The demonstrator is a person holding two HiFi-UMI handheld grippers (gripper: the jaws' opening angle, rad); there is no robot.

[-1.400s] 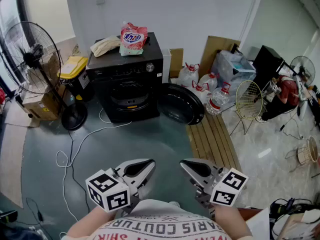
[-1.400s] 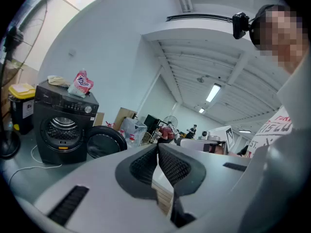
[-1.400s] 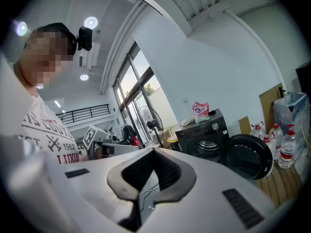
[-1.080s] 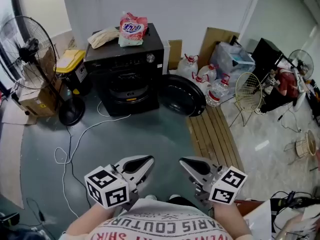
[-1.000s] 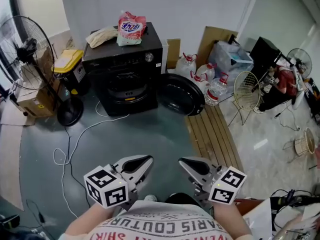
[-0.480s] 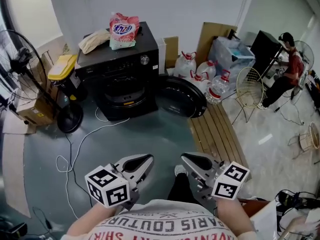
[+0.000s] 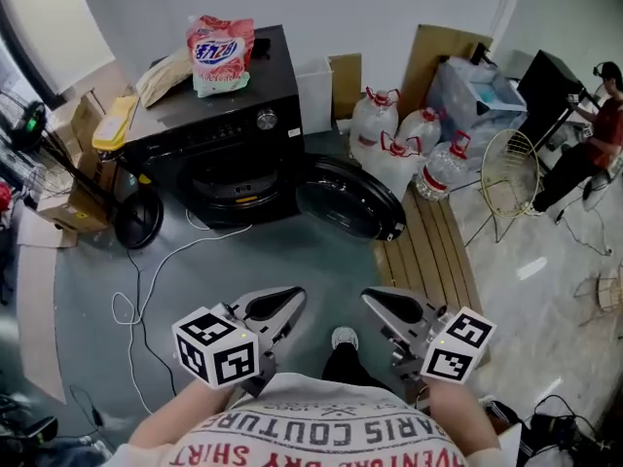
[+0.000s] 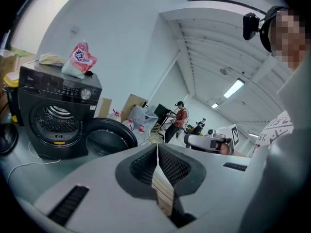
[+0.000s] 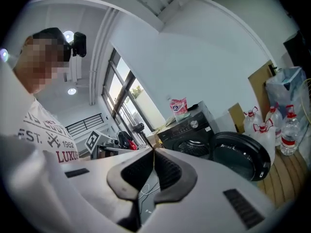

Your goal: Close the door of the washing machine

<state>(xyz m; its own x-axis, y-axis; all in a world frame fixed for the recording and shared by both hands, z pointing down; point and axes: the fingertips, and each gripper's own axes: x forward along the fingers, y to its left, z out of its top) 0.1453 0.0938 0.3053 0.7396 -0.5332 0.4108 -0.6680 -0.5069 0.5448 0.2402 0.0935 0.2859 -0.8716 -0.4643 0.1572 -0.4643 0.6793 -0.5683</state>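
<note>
Grey-green floor, white cable trailing across it. Black washer at the back wall, drum open; door swung out to its right, low over the floor. Detergent bag on top, water bottles to the right. Left gripper and right gripper low by the torso, well apart from the door, jaws pressed together, nothing between.
</note>
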